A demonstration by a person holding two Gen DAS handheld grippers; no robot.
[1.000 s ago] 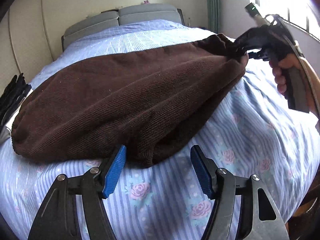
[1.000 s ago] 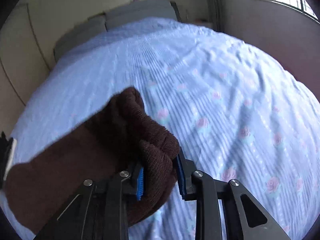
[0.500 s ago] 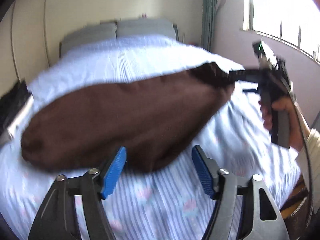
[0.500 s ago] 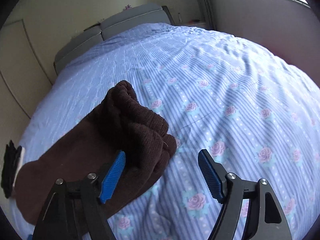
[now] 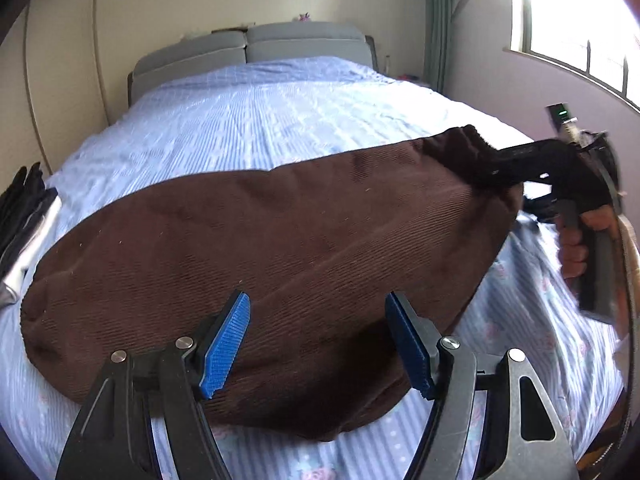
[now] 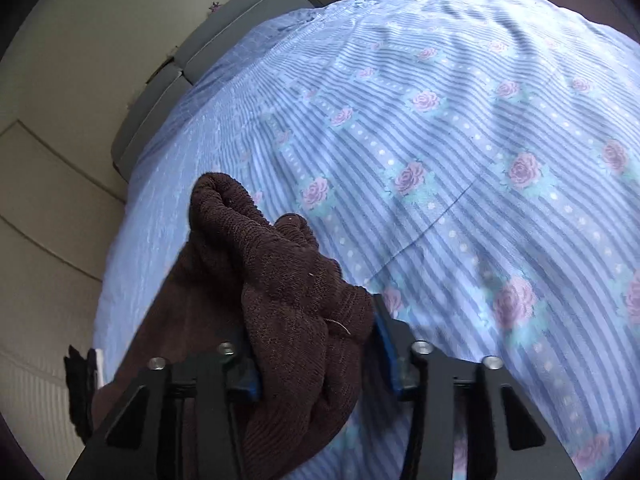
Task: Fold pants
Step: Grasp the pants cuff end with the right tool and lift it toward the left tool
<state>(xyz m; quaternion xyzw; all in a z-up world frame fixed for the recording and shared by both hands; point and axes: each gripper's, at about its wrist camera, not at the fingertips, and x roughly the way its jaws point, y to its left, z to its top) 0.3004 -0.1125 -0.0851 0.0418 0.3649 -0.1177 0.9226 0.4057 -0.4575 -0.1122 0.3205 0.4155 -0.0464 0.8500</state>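
Note:
Dark brown corduroy pants [image 5: 280,248] lie folded across the bed, long side running left to right. My left gripper [image 5: 318,344] is open, its blue pads over the near edge of the pants, holding nothing. My right gripper [image 6: 316,360] is shut on the bunched ribbed end of the pants [image 6: 288,280] at the right. It also shows in the left wrist view [image 5: 500,166], held by a hand at the pants' right end.
The bed has a blue striped sheet with pink roses [image 6: 460,140] and a grey headboard [image 5: 256,44] at the far end. Black items and a white object [image 5: 24,216] lie at the bed's left edge. A window [image 5: 580,20] is on the right wall.
My right gripper opened half a second ago and has closed again on the bunched end of the pants. My left gripper moved forward over the near edge, still open.

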